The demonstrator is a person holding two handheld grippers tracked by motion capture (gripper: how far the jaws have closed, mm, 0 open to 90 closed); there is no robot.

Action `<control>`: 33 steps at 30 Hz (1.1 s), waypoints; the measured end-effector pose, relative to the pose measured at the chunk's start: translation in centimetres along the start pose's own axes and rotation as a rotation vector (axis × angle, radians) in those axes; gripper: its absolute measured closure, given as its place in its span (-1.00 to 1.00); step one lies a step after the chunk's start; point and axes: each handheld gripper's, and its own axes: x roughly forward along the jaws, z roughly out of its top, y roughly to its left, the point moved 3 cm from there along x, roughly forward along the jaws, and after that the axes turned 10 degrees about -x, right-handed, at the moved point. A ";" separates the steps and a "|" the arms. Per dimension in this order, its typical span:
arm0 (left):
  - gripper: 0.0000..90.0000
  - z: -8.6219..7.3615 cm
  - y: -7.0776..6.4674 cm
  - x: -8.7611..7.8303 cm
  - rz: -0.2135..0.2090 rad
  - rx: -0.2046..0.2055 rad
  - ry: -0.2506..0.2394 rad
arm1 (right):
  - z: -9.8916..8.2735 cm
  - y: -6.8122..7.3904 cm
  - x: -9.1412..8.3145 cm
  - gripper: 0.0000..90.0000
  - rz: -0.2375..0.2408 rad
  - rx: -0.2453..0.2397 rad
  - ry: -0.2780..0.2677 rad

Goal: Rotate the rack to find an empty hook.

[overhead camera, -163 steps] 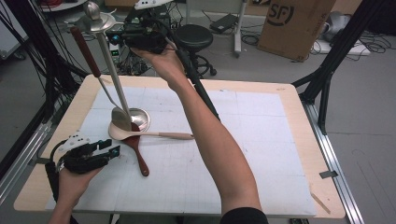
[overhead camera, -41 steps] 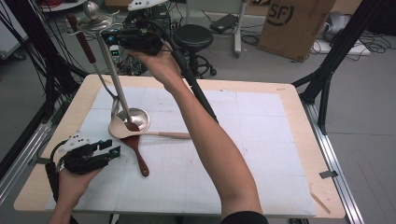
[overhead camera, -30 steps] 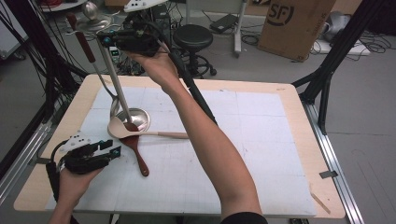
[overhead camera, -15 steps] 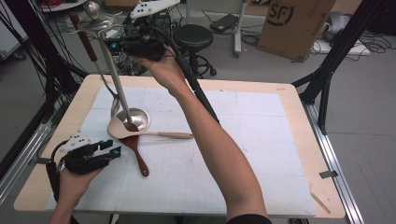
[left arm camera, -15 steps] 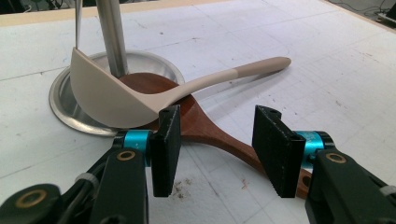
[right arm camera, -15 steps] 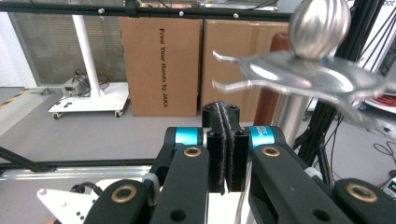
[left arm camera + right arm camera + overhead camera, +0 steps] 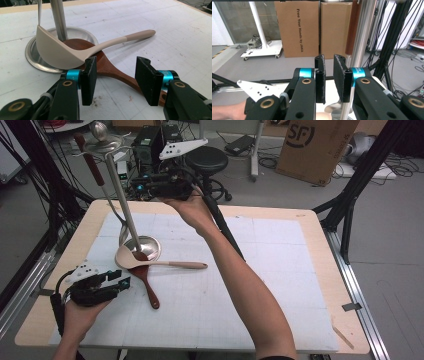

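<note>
- The big pale wooden worktop (image 7: 320, 270) with its white gridded mat takes up most of the high view, and everything sits toward its left half.
- A tall silver metal utensil stand (image 7: 120, 195) has its round dish base on the mat; its pole rises to a hook ring at the top.
- A dark red-brown wooden utensil (image 7: 90, 160) hangs from that top ring, just beside the pole.
- The right gripper (image 7: 137, 190) is held up in the air close to the pole, well above the mat. Its fingers have just been opening and now stand at a narrow gap with nothing between them; in the right gripper view the pole sits just to the side of them.
- The left gripper (image 7: 122, 284) rests low at the mat's left edge, fingers (image 7: 90, 80) about half apart and not pressing on anything.
- A beige silicone ladle (image 7: 160, 262) lies with its bowl on the stand's base, handle pointing right.
- A dark wooden spoon (image 7: 147, 287) lies under the ladle's bowl; its handle runs between the left fingers without touching them.
</note>
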 end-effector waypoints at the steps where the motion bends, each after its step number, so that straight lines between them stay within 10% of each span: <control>1: 0.16 0.0 0.0 0.0 0.002 0.000 -0.001 | -0.3 0.0 -0.1 0.77 -0.002 0.001 0.001; 33: 0.16 0.0 -0.3 0.2 -0.007 0.008 0.002 | -8.7 1.1 -2.1 0.46 -0.009 0.116 0.077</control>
